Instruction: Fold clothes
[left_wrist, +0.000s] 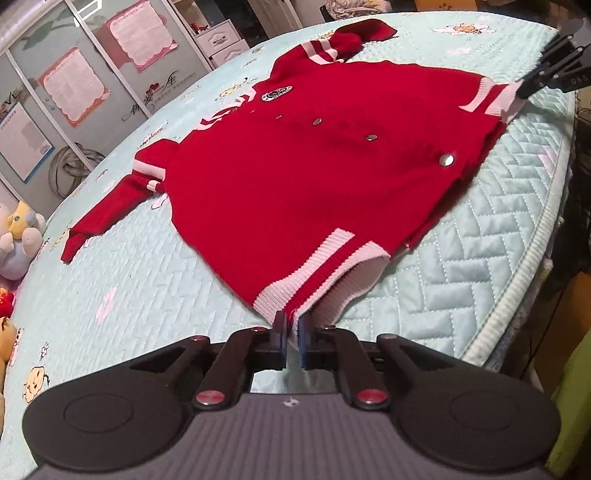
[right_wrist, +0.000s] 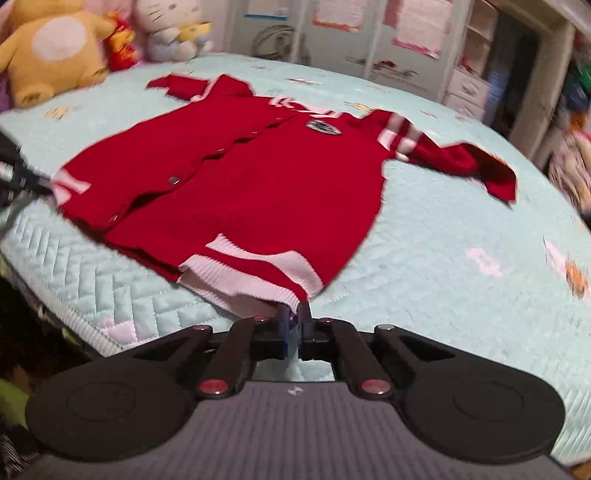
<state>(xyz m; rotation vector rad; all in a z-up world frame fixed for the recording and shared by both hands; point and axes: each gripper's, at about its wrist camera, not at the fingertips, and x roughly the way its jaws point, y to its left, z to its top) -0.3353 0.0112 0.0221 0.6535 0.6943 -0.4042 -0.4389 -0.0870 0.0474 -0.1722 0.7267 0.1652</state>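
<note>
Nearest, left gripper (left_wrist: 291, 325) clamped on the white ribbed hem at one bottom corner of the red cardigan (left_wrist: 295, 177), right gripper (right_wrist: 294, 314) pinched tight on the hem at the other bottom corner. Beyond, cardigan spread front-up and buttoned on the pale blue quilted bedspread (left_wrist: 461, 266), hem toward the bed edge, sleeves out to either side, round badge (left_wrist: 277, 93) on the chest. Farthest, plush toys (right_wrist: 55, 48) at the bed's far side and cupboard doors (left_wrist: 74, 85) with pink sheets stuck on.

A red knit snap-button cardigan (left_wrist: 295, 184) with white-striped ribbed hem, cuffs and collar lies front-up on the bed, sleeves spread, its near hem corners lifted.
</note>
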